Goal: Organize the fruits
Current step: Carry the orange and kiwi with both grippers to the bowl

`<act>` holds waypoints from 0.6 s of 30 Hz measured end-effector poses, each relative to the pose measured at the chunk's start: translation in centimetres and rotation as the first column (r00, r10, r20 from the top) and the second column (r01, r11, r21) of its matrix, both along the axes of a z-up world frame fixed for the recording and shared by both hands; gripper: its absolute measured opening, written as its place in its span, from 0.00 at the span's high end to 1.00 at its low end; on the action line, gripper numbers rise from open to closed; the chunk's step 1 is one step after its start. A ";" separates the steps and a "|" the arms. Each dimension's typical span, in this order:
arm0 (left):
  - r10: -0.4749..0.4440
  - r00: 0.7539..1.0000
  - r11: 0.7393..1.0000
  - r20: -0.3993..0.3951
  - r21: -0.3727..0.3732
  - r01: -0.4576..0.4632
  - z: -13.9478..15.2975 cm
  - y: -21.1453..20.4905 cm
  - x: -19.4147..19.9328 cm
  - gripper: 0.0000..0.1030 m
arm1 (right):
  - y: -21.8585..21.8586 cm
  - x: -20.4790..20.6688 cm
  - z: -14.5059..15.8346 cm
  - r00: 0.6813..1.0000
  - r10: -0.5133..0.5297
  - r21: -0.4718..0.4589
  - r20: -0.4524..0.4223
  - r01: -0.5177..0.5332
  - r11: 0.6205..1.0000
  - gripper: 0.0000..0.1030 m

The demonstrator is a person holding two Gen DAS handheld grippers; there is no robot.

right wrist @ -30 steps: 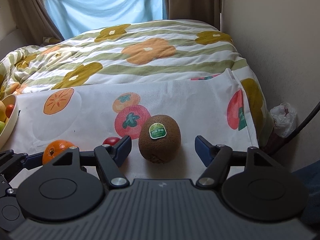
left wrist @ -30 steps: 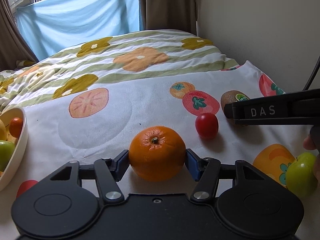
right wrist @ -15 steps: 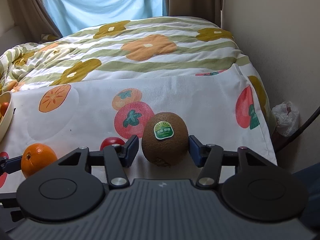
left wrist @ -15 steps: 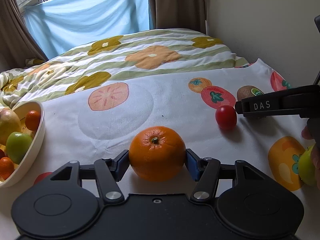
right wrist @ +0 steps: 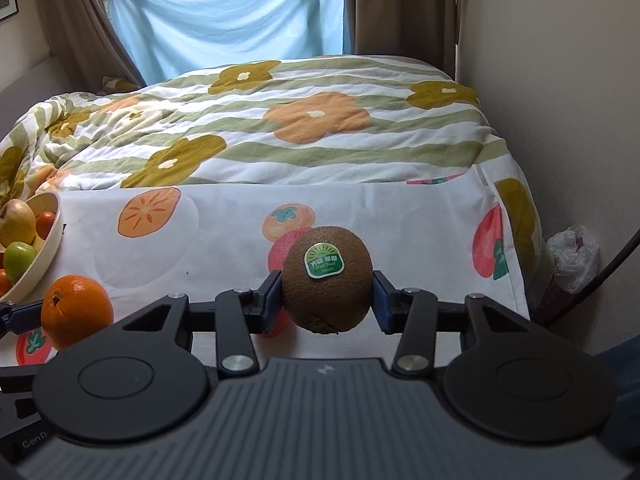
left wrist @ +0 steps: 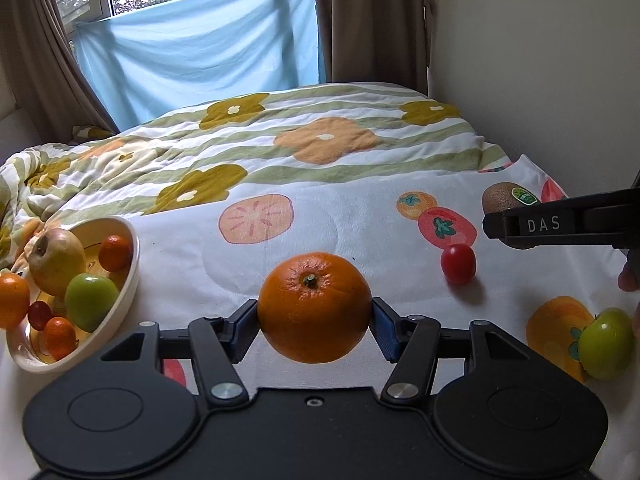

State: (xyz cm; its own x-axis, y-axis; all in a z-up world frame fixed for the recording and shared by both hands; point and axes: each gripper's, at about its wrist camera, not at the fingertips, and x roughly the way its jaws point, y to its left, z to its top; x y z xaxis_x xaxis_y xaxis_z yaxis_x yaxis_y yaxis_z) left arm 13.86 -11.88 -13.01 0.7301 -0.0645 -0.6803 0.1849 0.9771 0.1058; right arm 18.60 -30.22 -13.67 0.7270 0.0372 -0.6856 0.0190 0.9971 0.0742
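On the bed, over the fruit-printed cloth (left wrist: 360, 216), we have two fruits in hand at once. Our left hand-held gripper (left wrist: 315, 325) pinches the orange (left wrist: 315, 307) from both sides, clear of the cloth as far as we can judge. Our right hand-held gripper (right wrist: 327, 297) has just been closing, and its pads now press on the kiwi (right wrist: 327, 280), label facing us. The bowl (left wrist: 127, 280) sits to the left of both, already holding an apple and small fruits, so the orange lies nearer to it and the left hand has the shorter way (the kiwi must cross the whole cloth). We would judge the coming move a carry leftward to the bowl. A cherry tomato (left wrist: 458, 263) and a green fruit (left wrist: 606, 342) are not yet gathered, lying on the cloth between and beside our grippers.
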 end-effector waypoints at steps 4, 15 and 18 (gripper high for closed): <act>0.025 0.999 1.000 0.019 -0.001 -0.025 1.9 1.0 -1.3 0.38 | 1.4 -0.9 2.0 0.999 0.040 0.010 0.011 -0.040 0.999 0.41; 0.111 0.992 0.994 0.061 0.009 -0.112 6.6 7.1 -3.4 0.38 | 7.4 -2.4 6.5 0.986 0.158 0.038 0.051 -0.160 0.986 0.41; 0.133 0.989 0.991 0.065 0.007 -0.134 7.5 9.1 -3.3 0.38 | 9.7 -2.6 7.5 0.981 0.185 0.050 0.057 -0.188 0.981 0.41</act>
State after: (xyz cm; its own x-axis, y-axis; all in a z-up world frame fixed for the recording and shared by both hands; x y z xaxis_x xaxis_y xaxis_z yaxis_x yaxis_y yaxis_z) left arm 10.56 -2.73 -5.56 0.7738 0.0438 -0.6319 0.0454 0.9912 0.1242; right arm 15.98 -20.54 -6.20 0.7385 0.2116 -0.6402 -0.1720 0.9772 0.1245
